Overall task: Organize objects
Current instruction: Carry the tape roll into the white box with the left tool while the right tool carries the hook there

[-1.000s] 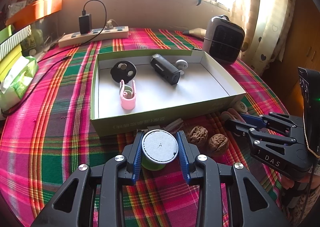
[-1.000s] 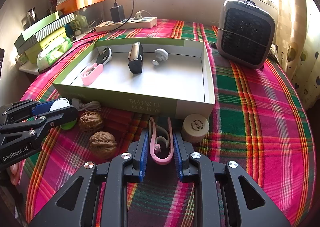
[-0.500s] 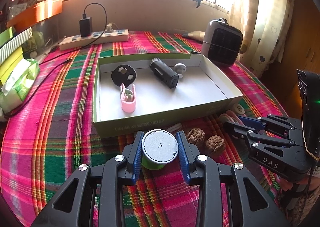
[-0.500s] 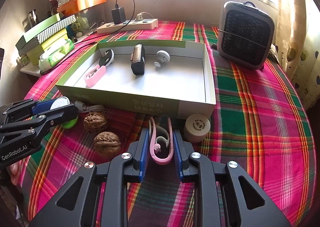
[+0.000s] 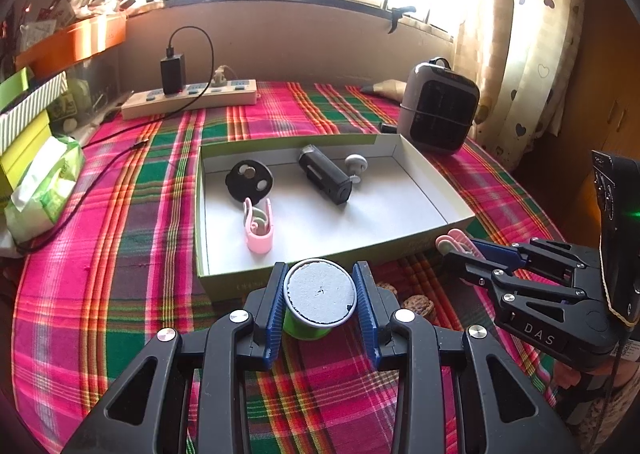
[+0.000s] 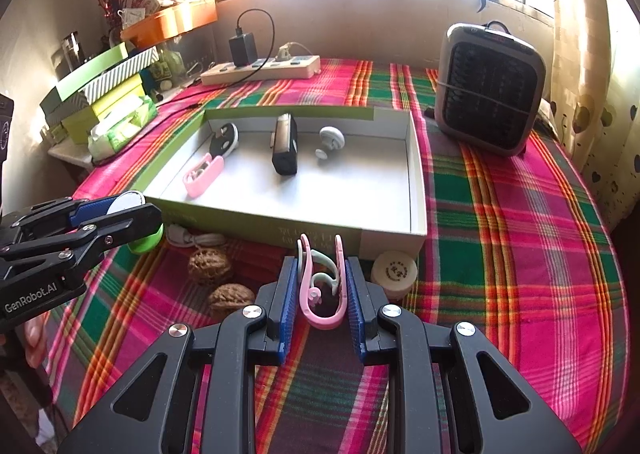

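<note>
Probably a home: plaid tablecloth [image 6: 500,214], heart-print curtain [image 5: 520,54], windowsill clutter.

The desk [image 6: 500,222] is wearing a woven plaid cloth, matt and finely ribbed; the shallow box [image 5: 224,286] is showing matt cardboard, white inside and green outside; the left tongs [image 5: 320,304] are looking like matt black plastic with ribbed blue pads and shiny metal rivets, and are pressing a green glossy plastic spool [image 5: 316,304] topped with a rough, scuffed paper disc; the right tongs [image 6: 320,288] are clamping a smooth, satiny pink plastic clip [image 6: 322,286]; two walnuts [image 6: 210,266] are showing rough, wrinkled shells; the heater [image 6: 490,88] is gleaming with smooth grey plastic.
</note>
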`<action>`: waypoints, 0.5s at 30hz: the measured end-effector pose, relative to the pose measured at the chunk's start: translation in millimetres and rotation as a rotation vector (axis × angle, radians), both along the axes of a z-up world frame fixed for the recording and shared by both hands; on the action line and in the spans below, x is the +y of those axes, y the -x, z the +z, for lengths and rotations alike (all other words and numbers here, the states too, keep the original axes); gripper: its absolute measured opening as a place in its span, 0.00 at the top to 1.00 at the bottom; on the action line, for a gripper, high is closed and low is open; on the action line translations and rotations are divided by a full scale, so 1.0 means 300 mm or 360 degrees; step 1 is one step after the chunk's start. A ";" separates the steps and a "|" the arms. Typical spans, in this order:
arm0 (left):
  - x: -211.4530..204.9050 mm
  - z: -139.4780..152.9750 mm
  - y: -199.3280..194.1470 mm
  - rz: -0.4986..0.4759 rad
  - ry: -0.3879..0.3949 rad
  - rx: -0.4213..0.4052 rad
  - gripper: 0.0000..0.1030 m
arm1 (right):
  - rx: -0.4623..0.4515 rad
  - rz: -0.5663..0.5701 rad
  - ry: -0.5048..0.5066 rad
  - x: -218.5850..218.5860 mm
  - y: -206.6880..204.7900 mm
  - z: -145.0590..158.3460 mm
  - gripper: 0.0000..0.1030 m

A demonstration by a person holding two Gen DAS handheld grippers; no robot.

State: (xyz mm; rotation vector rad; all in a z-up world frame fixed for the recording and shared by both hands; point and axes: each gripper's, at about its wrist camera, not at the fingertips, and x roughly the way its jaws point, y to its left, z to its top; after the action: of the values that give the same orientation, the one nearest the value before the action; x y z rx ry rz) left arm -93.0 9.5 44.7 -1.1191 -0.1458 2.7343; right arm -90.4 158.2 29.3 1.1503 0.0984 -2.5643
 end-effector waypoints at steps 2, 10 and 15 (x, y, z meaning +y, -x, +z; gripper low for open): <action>0.001 0.008 0.006 -0.0003 0.0001 0.0007 0.70 | 0.0008 0.0000 0.0002 0.002 0.005 0.011 0.76; -0.004 0.038 0.051 -0.0017 -0.0008 0.0021 0.70 | 0.0030 -0.0023 0.0016 0.017 0.040 0.045 0.76; -0.004 0.041 0.083 -0.0012 0.0003 0.0011 0.70 | 0.0045 -0.0021 -0.0001 0.008 0.072 0.064 0.76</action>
State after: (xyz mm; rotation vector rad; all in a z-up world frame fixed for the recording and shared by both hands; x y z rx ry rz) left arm -118.0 8.2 56.9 -1.1083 -0.1377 2.7321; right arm -112.0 160.7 48.5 1.1185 0.0983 -2.5926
